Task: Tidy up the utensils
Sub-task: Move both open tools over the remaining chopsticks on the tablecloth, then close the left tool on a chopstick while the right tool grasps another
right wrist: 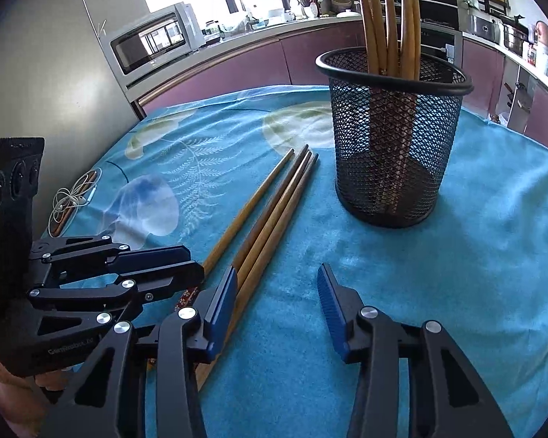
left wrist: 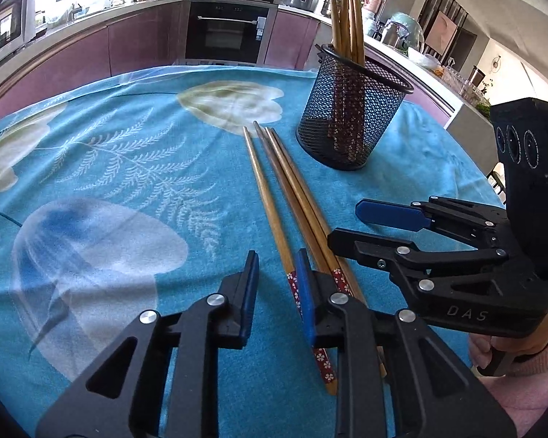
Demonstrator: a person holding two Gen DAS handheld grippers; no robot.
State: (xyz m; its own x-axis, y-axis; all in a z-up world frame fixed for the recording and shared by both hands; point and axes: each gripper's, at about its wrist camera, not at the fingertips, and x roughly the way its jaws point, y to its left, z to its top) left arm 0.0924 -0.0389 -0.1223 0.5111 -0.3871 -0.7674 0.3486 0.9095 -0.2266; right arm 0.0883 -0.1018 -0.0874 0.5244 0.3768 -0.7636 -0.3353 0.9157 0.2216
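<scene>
The left claw [left wrist: 274, 292] hangs low over the patterned ends of the loose chopsticks [left wrist: 292, 200]. Its jaws are narrowed but apart, with one stick lying between them; whether the pads touch it I cannot tell. The right claw [right wrist: 277, 303] is beside it, jaws spread, gripping nothing, its left pad just beside the other sticks. Judging by this, each claw is lining up to lift sticks by their thick ends.

The sticks lie side by side on the blue cloth [left wrist: 109, 182] covering the tabletop, tips pointing toward the mesh cup [left wrist: 350, 109]. More chopsticks already stand upright in the cup, so the opening is partly crowded. A tangled white cord [right wrist: 73, 197] lies well apart.
</scene>
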